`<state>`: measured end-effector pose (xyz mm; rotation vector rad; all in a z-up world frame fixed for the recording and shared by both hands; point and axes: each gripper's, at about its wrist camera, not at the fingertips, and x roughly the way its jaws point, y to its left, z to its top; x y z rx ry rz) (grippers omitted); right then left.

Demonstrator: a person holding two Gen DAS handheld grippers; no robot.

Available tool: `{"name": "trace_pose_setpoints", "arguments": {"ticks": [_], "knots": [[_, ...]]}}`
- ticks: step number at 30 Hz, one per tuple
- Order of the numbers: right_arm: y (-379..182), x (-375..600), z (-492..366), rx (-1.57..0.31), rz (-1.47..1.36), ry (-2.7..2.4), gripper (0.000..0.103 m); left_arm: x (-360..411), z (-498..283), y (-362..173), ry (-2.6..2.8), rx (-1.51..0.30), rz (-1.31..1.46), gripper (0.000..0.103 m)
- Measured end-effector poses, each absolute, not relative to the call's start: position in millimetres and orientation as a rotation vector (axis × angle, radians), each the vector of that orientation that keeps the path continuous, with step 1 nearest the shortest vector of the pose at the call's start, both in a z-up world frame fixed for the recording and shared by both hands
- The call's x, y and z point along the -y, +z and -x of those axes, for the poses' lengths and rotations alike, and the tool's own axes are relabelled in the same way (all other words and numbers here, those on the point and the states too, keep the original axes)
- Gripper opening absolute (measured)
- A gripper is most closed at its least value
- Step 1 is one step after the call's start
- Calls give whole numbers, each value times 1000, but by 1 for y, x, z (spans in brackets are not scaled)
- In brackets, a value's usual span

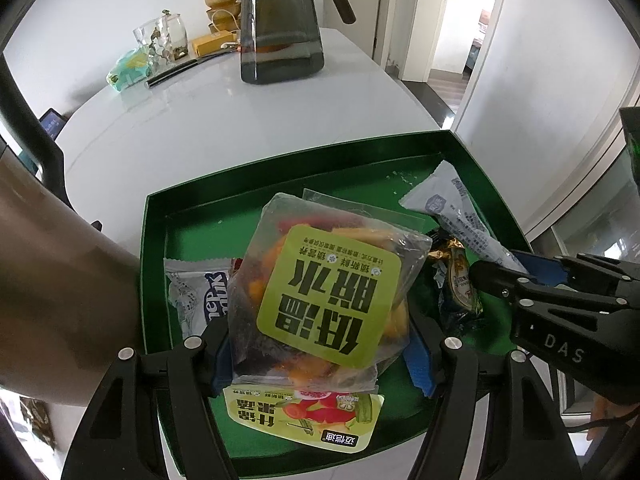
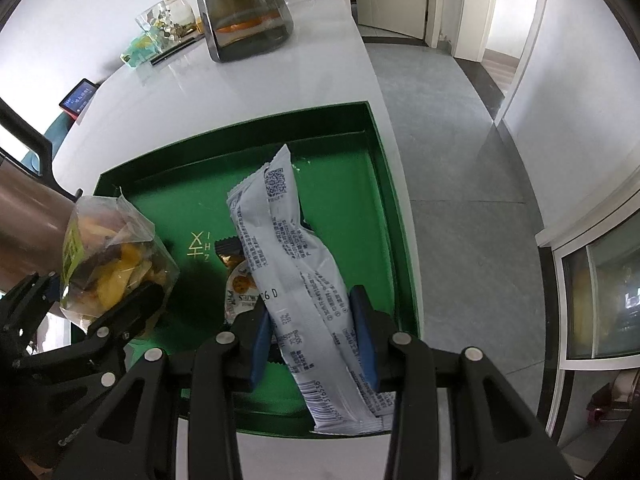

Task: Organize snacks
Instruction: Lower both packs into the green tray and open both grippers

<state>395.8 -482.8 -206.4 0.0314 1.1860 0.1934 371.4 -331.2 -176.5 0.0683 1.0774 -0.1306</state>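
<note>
Two tongs, each w/ one snack, poised above the green tray (image 1: 154,240) on the white bench (image 1: 224,120). Left tongs (image 1: 320,354): jaws about half apart, clamped on the sides of a clear bag of dried fruit (image 1: 320,292) w/ green label; the bag fills the gap, label facing the camera, so the grip looks secure. Right tongs (image 2: 316,344): jaws nearly closed, pinching a long pale-blue wrapper (image 2: 296,264) across its width near the lower end; the free end juts ahead of the jaws over the tray floor. Both point steeply down, probably so each pack can be set flat inside the tray rather than dropped. Already in the tray: a yellow-green packet (image 1: 300,416) directly beneath the left tongs, a white-blue packet (image 1: 196,300) just to their left, and a small dark-gold wrapped snack (image 1: 456,280) between the two tongs. Seen from the right wrist, the fruit bag hangs to the left of the right tongs, well apart from the blue wrapper. Whether either pack touches the tray floor: cannot tell.
</note>
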Motion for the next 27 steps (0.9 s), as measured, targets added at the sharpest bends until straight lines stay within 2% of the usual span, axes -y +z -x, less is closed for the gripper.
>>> {"name": "trace_pose_setpoints", "arguments": {"ticks": [19, 25, 27], "knots": [[-205, 493, -394, -1182, -93, 175, 15, 338, -376, -179, -125, -1092, -80, 65], [-195, 496, -395, -1164, -118, 175, 27, 339, -373, -177, -122, -1084, -88, 70], [-193, 496, -395, -1162, -129, 171, 29, 339, -371, -173, -124, -1075, -89, 79]]}}
